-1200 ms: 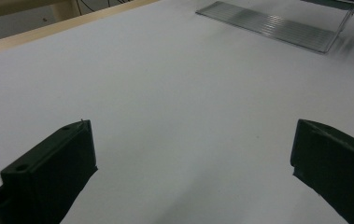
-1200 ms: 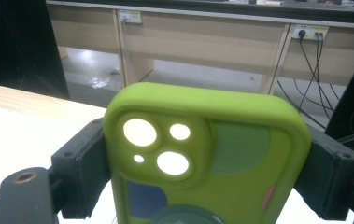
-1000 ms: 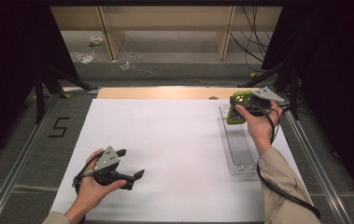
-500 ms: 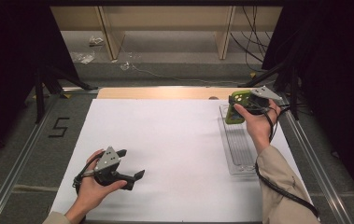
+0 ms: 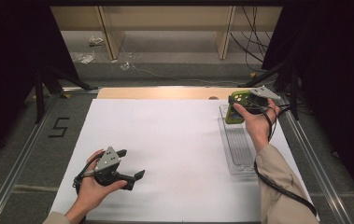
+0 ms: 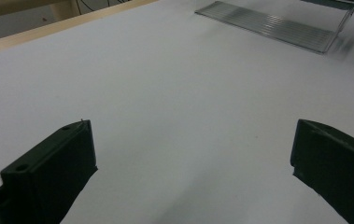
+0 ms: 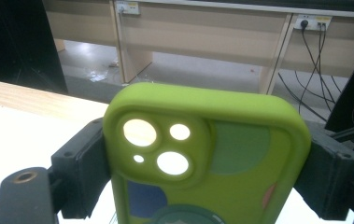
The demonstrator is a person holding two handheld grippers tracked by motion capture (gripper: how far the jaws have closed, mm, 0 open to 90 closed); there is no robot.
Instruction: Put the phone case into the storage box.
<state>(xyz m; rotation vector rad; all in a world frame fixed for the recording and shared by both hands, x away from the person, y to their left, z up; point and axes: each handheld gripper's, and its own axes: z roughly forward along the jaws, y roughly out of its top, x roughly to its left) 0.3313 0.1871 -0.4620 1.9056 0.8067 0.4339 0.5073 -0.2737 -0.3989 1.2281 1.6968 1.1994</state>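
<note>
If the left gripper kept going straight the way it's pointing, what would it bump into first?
Probably the clear plastic tray. The open left gripper points across bare white table toward it, with nothing between, though its distance is hard to judge.

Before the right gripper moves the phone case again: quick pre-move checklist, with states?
1. Right gripper clamped on both sides of the green phone case: ok.
2. Case held above the far end of the clear tray: ok.
3. Tray interior free of other items: ok, as far as visible.
4. Left gripper open, resting apart from the tray: ok.
5. Grip firmness against slipping: cannot tell.
</note>
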